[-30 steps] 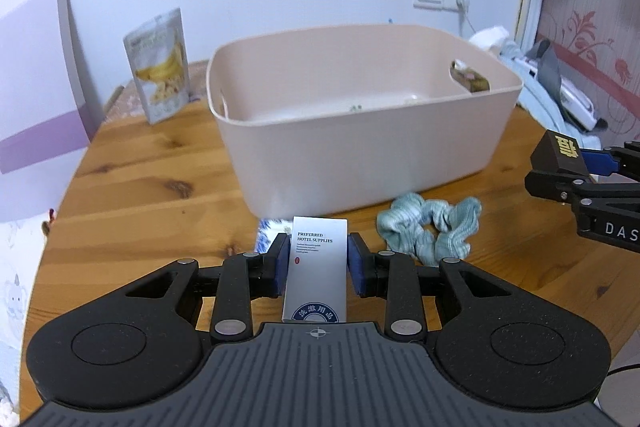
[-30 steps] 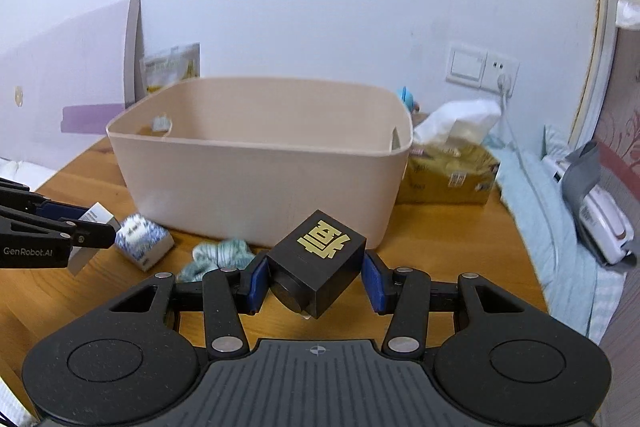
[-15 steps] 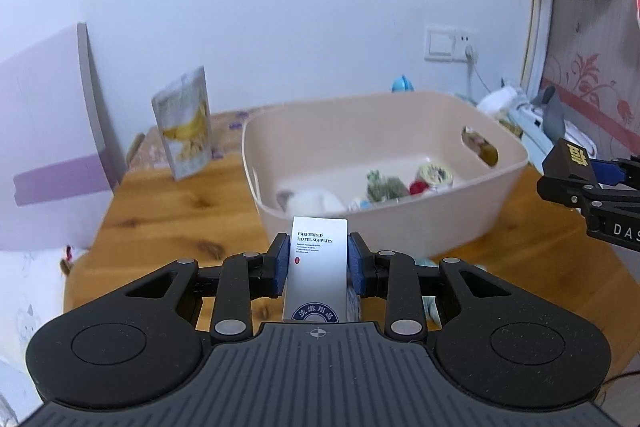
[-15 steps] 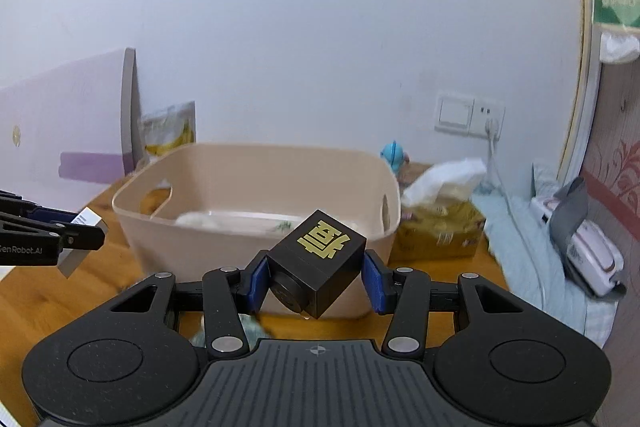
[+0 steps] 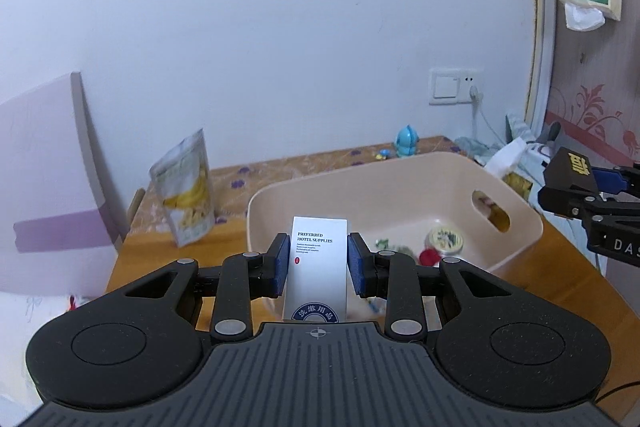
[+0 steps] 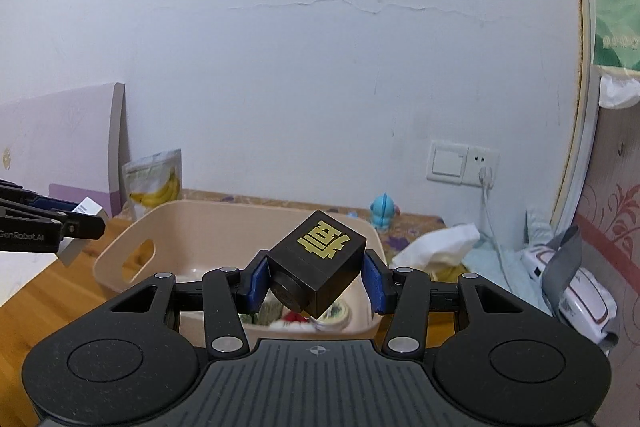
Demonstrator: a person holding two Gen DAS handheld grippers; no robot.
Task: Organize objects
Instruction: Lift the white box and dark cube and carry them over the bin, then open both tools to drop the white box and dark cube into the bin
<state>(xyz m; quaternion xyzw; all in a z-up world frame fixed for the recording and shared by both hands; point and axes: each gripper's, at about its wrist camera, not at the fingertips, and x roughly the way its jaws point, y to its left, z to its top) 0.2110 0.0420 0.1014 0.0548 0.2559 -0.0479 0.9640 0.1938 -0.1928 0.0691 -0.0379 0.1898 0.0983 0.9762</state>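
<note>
Left wrist view: my left gripper (image 5: 319, 263) clamps the white box (image 5: 316, 267) above the beige bin (image 5: 520, 223)'s near wall. My right gripper (image 6: 316, 281) pinches the black cube (image 6: 318, 263) by its corners, tilted over the bin. I judge it could twist free and drop onto the desk (image 5: 160, 251).

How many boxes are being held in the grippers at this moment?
2: the white box in the left hand-held gripper, and the black box in the right hand-held gripper, both above the beige bin.

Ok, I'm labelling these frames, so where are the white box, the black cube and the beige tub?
white box (image 5: 318, 263), left wrist view, on its printed front face.
black cube (image 6: 324, 247), right wrist view, on its gold-marked top face.
beige tub (image 5: 400, 187), left wrist view, on its inner back wall.
</note>
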